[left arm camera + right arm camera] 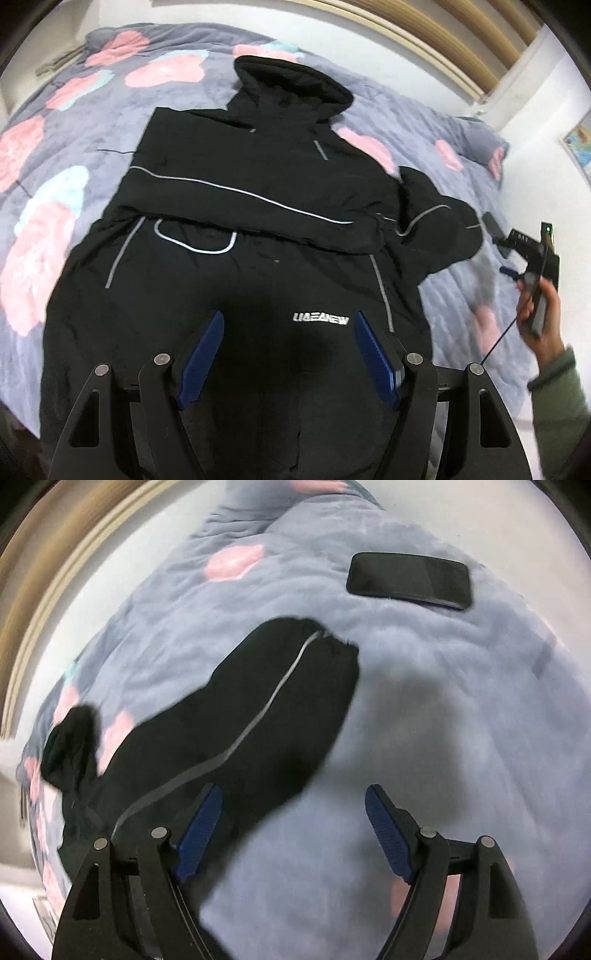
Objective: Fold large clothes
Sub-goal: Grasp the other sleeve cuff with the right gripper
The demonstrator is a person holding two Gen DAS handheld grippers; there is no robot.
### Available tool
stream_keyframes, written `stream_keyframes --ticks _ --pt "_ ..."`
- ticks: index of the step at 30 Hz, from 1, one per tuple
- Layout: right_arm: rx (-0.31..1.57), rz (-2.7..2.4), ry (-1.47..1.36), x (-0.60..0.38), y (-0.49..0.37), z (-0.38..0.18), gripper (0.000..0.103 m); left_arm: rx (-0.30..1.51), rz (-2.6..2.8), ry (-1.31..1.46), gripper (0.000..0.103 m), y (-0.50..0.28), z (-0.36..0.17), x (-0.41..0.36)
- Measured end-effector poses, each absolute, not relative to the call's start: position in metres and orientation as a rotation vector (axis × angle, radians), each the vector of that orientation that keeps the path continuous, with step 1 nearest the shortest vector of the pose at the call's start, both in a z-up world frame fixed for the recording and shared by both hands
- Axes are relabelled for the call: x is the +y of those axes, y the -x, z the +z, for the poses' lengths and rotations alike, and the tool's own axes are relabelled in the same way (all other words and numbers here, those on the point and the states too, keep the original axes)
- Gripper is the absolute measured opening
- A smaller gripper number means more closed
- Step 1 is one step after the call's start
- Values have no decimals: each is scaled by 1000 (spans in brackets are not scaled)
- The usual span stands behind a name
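A black hooded jacket (236,206) with grey piping lies spread on the bed, hood at the far end. One sleeve is folded across its chest. Its other sleeve (266,709) lies out to the side on the quilt. My left gripper (290,325) is open and empty, above the jacket's lower part near the white logo. My right gripper (293,801) is open and empty, just above the quilt, its left finger (201,827) over the sleeve's edge. In the left wrist view the right gripper (532,251) shows at the far right, held by a hand.
A grey quilt (74,122) with pink and blue flowers covers the bed. A black phone (410,579) lies on the quilt beyond the sleeve's cuff. A white wall and wooden slats (443,48) stand behind the bed.
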State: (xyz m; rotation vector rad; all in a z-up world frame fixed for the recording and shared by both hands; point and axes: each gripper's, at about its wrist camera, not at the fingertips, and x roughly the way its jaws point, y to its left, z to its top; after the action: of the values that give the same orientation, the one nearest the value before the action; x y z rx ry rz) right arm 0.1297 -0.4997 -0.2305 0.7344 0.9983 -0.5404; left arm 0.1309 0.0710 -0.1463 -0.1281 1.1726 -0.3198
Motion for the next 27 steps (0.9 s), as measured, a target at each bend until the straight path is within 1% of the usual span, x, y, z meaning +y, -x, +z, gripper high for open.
stream_keyframes --ticks 4,8,11,13,15,16,17,19,21,23,25,27 --pt "1019 -572 -735 -537 -169 -259 82 1203 -254 124 75 -137 -151 65" --pt "1043 -601 -735 -565 -191 -289 82 1247 -217 116 74 -145 -161 53" --pt "1042 -577 -785 -574 -197 -307 88 1277 -220 85 74 -150 -168 34" --pt "1035 -562 -775 -574 -199 -309 86 1288 -236 57 75 -152 -171 20" --pt "1020 -500 -748 -567 -198 -301 45 1293 -254 34 75 -152 -172 8" --pt "1016 -484 -741 -565 -197 -295 34 1295 -266 20 75 -153 -173 1" --pt "999 -466 -729 -563 -191 -284 16 1298 -277 9 74 -154 -174 -6" --pt "947 -456 -717 -561 -177 -263 15 1302 -307 -14 74 -156 -174 -20" --pt "887 -539 -633 -559 -149 -231 15 1297 -330 -37 75 -157 -173 -32" --pt "853 -647 -557 -559 -122 -217 15 1285 -357 -57 75 -158 -170 -44" --pt "879 -720 -574 -565 -100 -228 15 1283 -374 -61 75 -160 -169 -50" --pt "972 -742 -667 -577 -87 -265 15 1288 -394 -66 75 -161 -170 -54"
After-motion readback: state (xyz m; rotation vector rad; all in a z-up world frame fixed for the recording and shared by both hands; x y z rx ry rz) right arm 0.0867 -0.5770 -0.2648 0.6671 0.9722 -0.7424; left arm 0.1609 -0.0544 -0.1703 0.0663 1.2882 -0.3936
